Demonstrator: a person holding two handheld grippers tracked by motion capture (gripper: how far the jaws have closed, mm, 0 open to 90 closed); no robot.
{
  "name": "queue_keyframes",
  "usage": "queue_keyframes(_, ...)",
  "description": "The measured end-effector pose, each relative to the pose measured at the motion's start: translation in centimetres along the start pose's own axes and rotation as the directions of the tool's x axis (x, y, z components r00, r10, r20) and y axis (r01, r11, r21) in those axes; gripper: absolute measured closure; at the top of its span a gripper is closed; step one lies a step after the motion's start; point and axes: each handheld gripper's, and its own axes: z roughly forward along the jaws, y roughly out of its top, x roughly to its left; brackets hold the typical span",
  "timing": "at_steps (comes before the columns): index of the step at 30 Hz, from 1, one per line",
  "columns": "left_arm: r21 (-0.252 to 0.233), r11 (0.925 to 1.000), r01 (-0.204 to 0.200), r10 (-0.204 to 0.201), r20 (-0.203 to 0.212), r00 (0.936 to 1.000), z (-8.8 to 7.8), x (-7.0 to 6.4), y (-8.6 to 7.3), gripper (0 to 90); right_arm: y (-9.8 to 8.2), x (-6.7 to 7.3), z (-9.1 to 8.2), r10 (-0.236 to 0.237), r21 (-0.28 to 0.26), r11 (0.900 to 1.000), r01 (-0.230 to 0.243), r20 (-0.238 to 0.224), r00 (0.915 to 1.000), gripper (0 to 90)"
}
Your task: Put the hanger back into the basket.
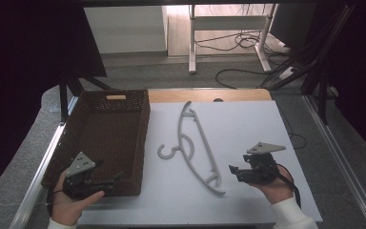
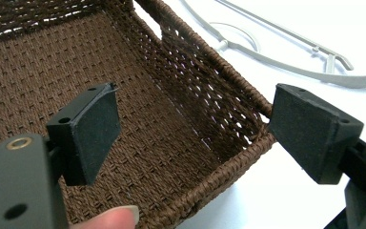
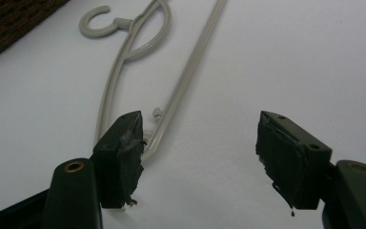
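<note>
While both grippers' fingers stand wide and empty, right gripper (image 1: pixel 233 171) should straddle the grey plastic hanger (image 1: pixel 198 145) bar squarely; left gripper (image 1: pixel 116 179) steadies the brown woven basket (image 1: pixel 138 138).

Your counter (image 1: pixel 248 124) has a white top with a strip of bare wood along its far edge. On its left part sits a brown woven basket (image 1: pixel 102 138), empty inside. Just beside it, toward the middle, a grey hanger (image 1: pixel 198 145) lies flat, hook toward the basket.
</note>
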Motion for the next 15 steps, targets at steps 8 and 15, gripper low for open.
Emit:
queue_keyframes(8,0.001,1.0000,0.005,-0.005,0.002,1.0000,0.2,0.3,-0.1,17.9,2.4,0.2,2.8,0.019,0.030,0.999,-0.020,0.003,0.9998,39.7)
queue_keyframes(15,0.003,0.9999,0.010,-0.010,0.001,0.9999,0.2,0.4,-0.2,17.9,6.0,0.0,6.7,0.049,0.081,0.996,-0.045,-0.049,0.9976,43.7)
